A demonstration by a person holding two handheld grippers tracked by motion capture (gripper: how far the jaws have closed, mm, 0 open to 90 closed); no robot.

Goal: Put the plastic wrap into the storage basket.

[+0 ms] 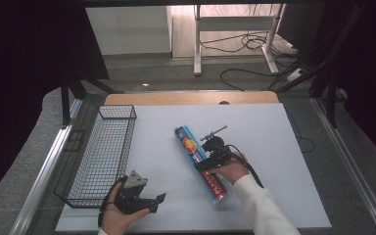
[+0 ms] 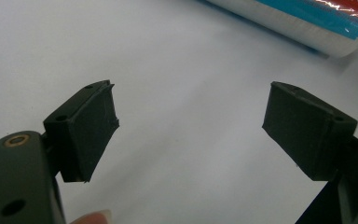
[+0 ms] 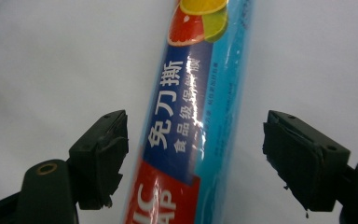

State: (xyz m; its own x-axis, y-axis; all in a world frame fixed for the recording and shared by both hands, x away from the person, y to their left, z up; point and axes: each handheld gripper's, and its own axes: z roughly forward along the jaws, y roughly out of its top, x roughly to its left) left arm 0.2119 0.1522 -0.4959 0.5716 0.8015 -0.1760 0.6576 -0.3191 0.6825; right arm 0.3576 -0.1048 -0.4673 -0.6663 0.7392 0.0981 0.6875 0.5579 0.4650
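Cling-film roll [image 1: 201, 161] lies diagonally on the counter [image 1: 274, 147] between the right hand-held gripper's [image 3: 193, 158] wide-open, empty jaws — closing looks next (left hand-held gripper [image 2: 191, 126] open, empty, near the basket [image 1: 103, 156]).

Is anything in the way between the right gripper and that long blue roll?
Nothing visible. The right gripper is open with the blue roll already lying between its two jaws on the white table, and no other thing sits between them.
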